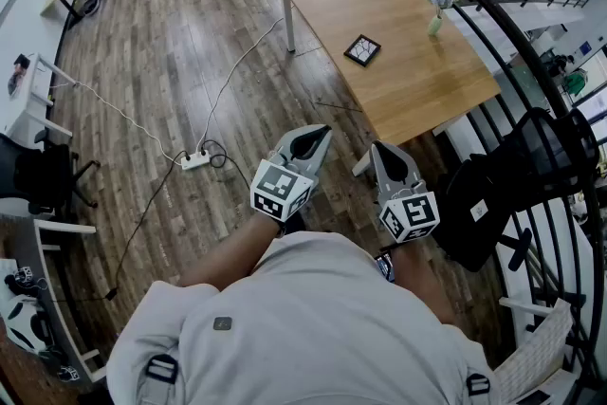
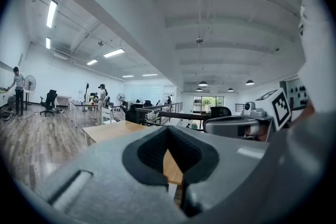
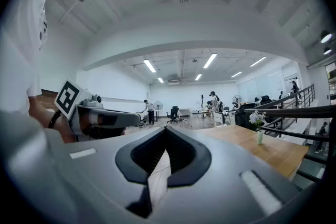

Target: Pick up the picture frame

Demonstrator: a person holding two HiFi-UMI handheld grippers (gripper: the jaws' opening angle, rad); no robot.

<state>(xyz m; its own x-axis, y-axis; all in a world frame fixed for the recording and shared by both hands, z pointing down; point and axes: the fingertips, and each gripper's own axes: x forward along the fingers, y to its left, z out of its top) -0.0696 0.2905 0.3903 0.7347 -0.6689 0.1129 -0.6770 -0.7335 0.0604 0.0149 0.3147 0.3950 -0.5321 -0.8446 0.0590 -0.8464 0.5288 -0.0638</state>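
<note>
The left claw (image 1: 320,132) and the right claw (image 1: 377,147) are held side by side, just in front of the person's chest and above the wooden floor (image 1: 190,43). Both claws are clenched and nothing is grasped. In the left gripper view and the right gripper view alike, the jaw tips are pressed together, and only a strip of wood is glimpsed through the opening behind them. Each claw is caught at the edge of the other's view, at about the same height.

The picture frame (image 1: 362,49) is seen in the head view as a small dark square with a pale picture inside. It appears to lie flat on the light wooden surface (image 1: 379,0), near the middle and towards its left edge. It is well apart from both claws and is touched by neither.

A small vase (image 1: 435,22) of pale flowers is placed on the same surface, to the right of the frame and near the dark railing (image 1: 512,24). A white power strip (image 1: 195,160) with trailing cables is laid on the floor to the left of the left claw.
</note>
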